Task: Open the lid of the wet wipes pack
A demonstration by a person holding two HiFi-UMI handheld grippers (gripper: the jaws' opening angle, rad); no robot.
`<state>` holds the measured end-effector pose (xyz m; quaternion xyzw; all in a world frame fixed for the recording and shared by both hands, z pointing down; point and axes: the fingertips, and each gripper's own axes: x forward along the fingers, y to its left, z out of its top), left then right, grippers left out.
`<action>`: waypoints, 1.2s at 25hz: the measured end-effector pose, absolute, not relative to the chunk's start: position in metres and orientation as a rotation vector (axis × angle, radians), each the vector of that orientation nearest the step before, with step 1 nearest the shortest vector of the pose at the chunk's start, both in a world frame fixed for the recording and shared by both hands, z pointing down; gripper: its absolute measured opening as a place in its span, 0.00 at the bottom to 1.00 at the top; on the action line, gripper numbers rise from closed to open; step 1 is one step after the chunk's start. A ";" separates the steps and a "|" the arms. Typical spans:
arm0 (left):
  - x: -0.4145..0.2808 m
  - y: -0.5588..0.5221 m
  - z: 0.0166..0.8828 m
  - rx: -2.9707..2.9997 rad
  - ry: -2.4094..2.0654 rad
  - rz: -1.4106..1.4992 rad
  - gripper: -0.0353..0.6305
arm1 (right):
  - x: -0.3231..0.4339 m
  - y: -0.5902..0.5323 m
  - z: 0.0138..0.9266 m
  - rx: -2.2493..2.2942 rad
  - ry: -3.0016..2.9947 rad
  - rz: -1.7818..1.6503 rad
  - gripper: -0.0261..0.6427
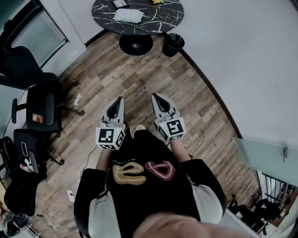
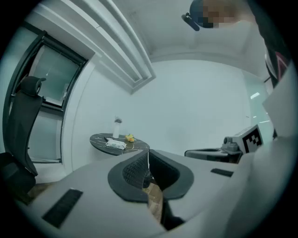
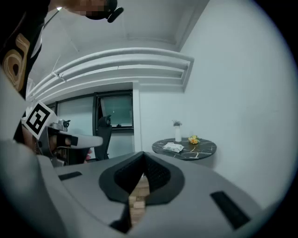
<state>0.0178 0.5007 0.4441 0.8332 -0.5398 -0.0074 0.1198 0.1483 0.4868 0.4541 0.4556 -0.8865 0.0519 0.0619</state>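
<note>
A room with a wood-plank floor (image 1: 139, 79) and plain white walls, seen from above by a person standing in a black shirt. Against the far wall stands a round black table (image 1: 160, 21) with white marbled veining, on a single pedestal foot. A small black bin (image 1: 173, 44) sits on the floor just beside that foot. Black office chairs (image 1: 44, 109) line the left side of the room.

The wet wipes pack (image 1: 128, 16) lies flat near the middle of the tabletop, a little toward its left edge, well apart from both grippers. It is too small to tell how its lid sits. A small yellow object (image 1: 157, 1) sits toward the table's far edge, and a dark flat object (image 1: 120, 3) lies near the pack. In the gripper views, a white bottle (image 3: 177, 132) stands behind the pack.

The person holds both grippers out in front at waist height, side by side and near level, aimed toward the table. The left gripper (image 1: 121, 98) has its jaws pressed together with nothing between them. The right gripper (image 1: 153, 95) is likewise clenched and empty. Only floor shows below each pair of closed tips.
</note>
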 end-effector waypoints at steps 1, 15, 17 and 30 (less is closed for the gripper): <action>0.019 0.498 0.443 2.444 -1.579 -0.022 0.08 | 0.147 0.485 0.454 1.366 -2.685 0.155 0.05; 0.024 0.479 0.440 2.509 -1.509 -0.007 0.08 | 0.131 0.466 0.453 1.362 -2.664 0.119 0.05; 0.018 0.471 0.441 2.508 -1.514 -0.003 0.08 | 0.128 0.459 0.455 1.376 -2.667 0.155 0.06; -0.054 0.398 0.453 2.506 -1.431 0.012 0.08 | 0.073 0.395 0.460 1.517 -2.623 0.248 0.06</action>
